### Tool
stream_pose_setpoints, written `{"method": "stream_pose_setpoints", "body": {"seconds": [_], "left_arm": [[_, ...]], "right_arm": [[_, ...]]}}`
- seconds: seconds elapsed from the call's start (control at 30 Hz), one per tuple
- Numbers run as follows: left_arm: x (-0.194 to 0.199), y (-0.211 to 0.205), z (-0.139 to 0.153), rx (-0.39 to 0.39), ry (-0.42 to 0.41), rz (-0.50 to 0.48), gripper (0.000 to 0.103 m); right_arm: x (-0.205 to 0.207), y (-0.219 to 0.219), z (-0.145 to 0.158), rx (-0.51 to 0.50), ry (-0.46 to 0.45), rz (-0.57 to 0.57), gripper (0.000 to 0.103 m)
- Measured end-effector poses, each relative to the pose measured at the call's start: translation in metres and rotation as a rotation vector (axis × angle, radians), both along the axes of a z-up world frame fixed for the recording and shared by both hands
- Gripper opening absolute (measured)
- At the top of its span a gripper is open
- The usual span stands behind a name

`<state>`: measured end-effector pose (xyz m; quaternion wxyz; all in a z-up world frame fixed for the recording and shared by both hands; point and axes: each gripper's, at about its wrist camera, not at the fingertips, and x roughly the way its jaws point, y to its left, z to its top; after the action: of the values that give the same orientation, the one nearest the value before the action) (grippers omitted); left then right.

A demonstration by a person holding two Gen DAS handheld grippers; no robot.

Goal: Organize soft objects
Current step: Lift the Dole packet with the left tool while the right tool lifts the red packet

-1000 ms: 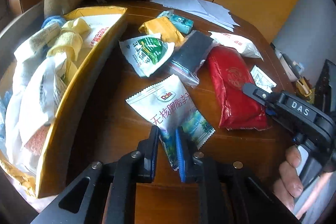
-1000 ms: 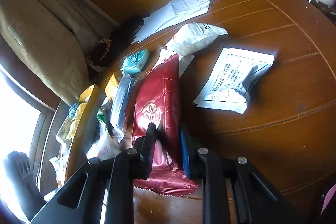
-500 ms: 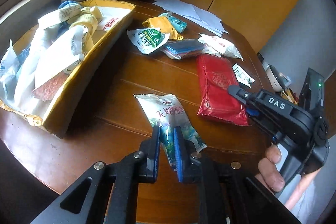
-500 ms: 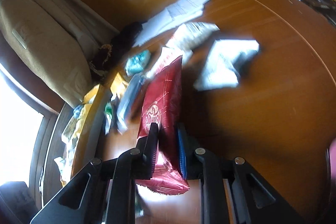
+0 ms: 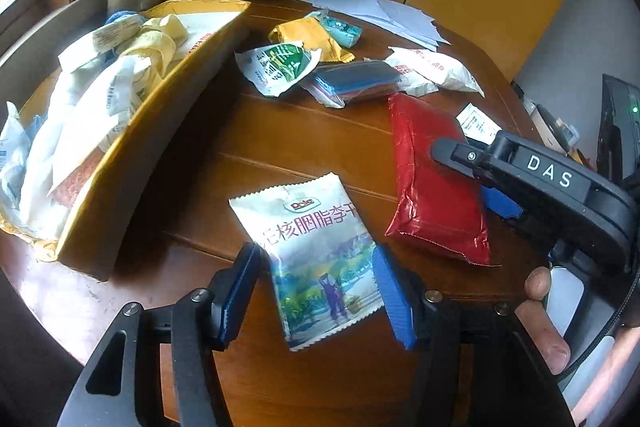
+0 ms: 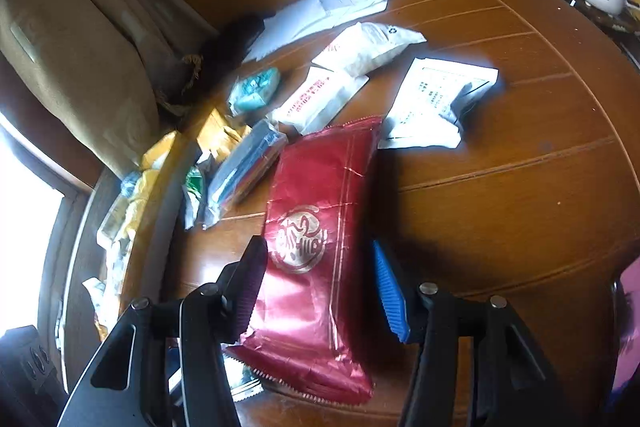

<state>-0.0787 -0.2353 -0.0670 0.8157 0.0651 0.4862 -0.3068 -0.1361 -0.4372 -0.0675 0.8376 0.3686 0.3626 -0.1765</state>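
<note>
While both of my grippers are standing spread with nothing pinched, I am noting the risks. My left gripper point(image 5: 316, 291) is straddling the Dole snack packet point(image 5: 316, 251), which is lying flat on the worktop point(image 5: 304, 143) beside the yellow box point(image 5: 132, 163) of collected soft items; the jaws are sitting wide of its edges, so a closure here is likely crumpling the thin film or skating it away rather than lifting it. My right gripper point(image 6: 320, 291) is straddling the red foil pack point(image 6: 320, 239), whose slick, puffy wrap is, in my judgement, apt to squirt out under a squeeze. The two grippers are working close together, so a collision is possible. The left view is showing the box, its contents and the right gripper from outside; the right view is showing the red pack's gold emblem, the white sachet point(image 6: 436, 103) beyond it, and only a sliver of the box.
</note>
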Motion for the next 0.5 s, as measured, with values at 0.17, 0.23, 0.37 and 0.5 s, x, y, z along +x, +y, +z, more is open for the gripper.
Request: {"method": "stream_pose_setpoints", "body": {"seconds": [0.17, 0.23, 0.37, 0.5], "left_arm": [[0.001, -0.001, -0.002, -0.009, -0.088, 0.020, 0.039], [0.003, 0.005, -0.001, -0.033, -0.084, 0.015, 0.031], [0.005, 0.022, 0.007, -0.120, -0.048, 0.007, 0.014], [0.010, 0.035, 0.006, -0.180, 0.007, 0.017, 0.012]], "right_arm": [[0.005, 0.001, 0.001, -0.027, 0.017, 0.029, 0.059], [0.007, 0.002, 0.002, -0.036, 0.024, 0.030, 0.060], [0.016, 0.009, 0.005, -0.075, 0.056, 0.045, 0.069], [0.026, 0.018, 0.007, -0.149, 0.103, 0.041, 0.070]]}}
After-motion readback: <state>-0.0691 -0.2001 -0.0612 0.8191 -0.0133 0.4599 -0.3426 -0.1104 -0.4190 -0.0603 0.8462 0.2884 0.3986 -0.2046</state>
